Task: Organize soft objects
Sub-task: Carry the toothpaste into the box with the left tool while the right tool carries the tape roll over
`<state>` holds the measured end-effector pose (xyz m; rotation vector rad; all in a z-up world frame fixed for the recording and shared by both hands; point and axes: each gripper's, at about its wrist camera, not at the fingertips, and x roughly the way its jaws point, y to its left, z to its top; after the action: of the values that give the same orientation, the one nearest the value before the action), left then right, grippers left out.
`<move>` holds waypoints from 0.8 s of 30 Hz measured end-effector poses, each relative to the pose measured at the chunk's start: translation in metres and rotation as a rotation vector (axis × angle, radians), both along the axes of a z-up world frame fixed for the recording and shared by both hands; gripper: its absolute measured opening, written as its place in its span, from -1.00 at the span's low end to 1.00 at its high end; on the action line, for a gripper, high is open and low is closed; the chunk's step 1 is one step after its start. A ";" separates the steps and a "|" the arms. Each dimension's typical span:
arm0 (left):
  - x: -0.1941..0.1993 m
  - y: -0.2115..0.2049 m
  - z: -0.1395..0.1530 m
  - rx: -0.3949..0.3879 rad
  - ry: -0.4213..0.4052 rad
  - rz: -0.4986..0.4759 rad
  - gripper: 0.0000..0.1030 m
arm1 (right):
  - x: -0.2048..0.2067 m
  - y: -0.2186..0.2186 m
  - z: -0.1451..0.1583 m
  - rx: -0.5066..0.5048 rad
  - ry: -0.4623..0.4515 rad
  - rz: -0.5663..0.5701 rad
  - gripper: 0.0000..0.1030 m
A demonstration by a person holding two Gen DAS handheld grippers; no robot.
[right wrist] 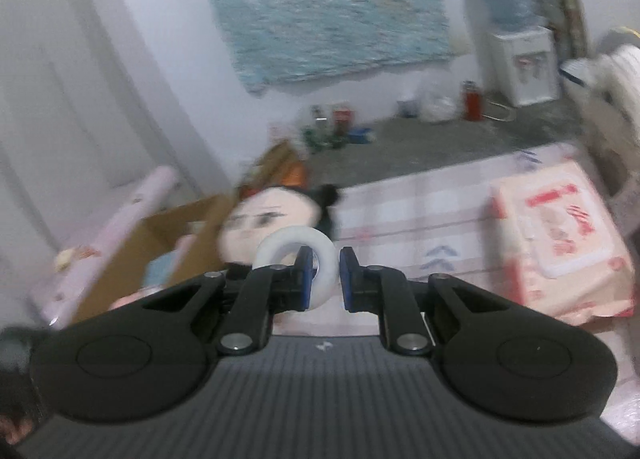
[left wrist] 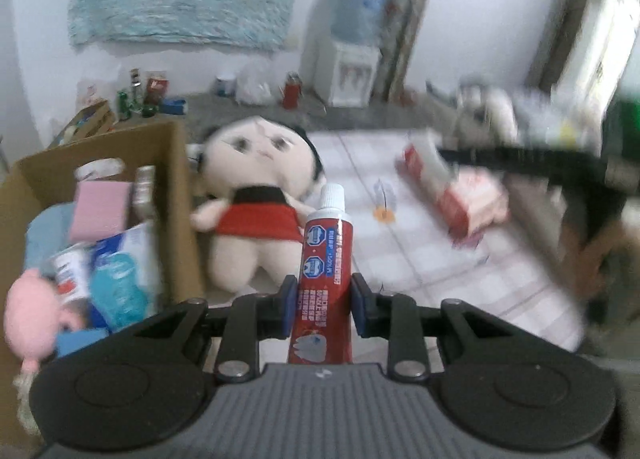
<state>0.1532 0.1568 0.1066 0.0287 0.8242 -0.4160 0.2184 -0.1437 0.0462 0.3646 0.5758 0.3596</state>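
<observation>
My left gripper (left wrist: pixel 323 309) clamps a red toothpaste tube (left wrist: pixel 326 279), frame centre. Right gripper (right wrist: pixel 323 279) pinches a white tape roll (right wrist: pixel 298 263) w/ narrow fingers. Plush doll (left wrist: pixel 258 195) lies beside cardboard box (left wrist: pixel 176 195), centre-left.

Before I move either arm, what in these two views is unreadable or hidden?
- Toothpaste tube, left wrist view: bottom end hidden behind the tongs' body.
- Tape roll, right wrist view: lower part hidden by the fingers.
- Cardboard box: contents blurred, cut off at the left edge.
- Tissue pack: print smeared by blur.
</observation>
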 end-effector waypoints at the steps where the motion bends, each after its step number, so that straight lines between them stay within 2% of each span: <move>1: -0.005 0.016 0.010 -0.036 -0.001 0.024 -0.45 | -0.006 0.008 0.006 0.003 -0.010 0.017 -0.75; 3: -0.013 0.046 0.027 -0.055 -0.017 0.087 -0.45 | -0.014 0.023 0.014 0.019 -0.018 0.056 -0.75; 6: -0.014 0.079 0.035 0.036 -0.037 0.184 -0.45 | -0.022 0.053 0.021 0.044 -0.015 0.108 -0.74; 8: -0.003 0.098 0.025 0.073 0.003 0.233 -0.45 | -0.023 0.077 0.025 0.063 0.005 0.149 -0.74; 11: 0.021 0.121 -0.006 0.117 0.095 0.270 -0.45 | -0.021 0.124 0.027 0.076 0.050 0.217 -0.74; 16: 0.062 0.123 -0.059 0.138 0.234 0.246 -0.44 | -0.019 0.185 0.025 0.022 0.078 0.305 -0.74; 19: 0.080 0.116 -0.076 0.171 0.263 0.211 -0.44 | -0.016 0.211 0.022 -0.018 0.098 0.331 -0.74; 22: 0.089 0.114 -0.099 0.199 0.357 0.192 -0.44 | -0.012 0.231 0.017 -0.050 0.124 0.345 -0.74; 24: 0.092 0.109 -0.107 0.238 0.391 0.175 -0.43 | -0.009 0.246 0.014 -0.075 0.146 0.361 -0.74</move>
<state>0.2454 0.2662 -0.0004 0.0974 1.2489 -0.1568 0.2091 0.1025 0.0601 0.2145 0.7990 0.6603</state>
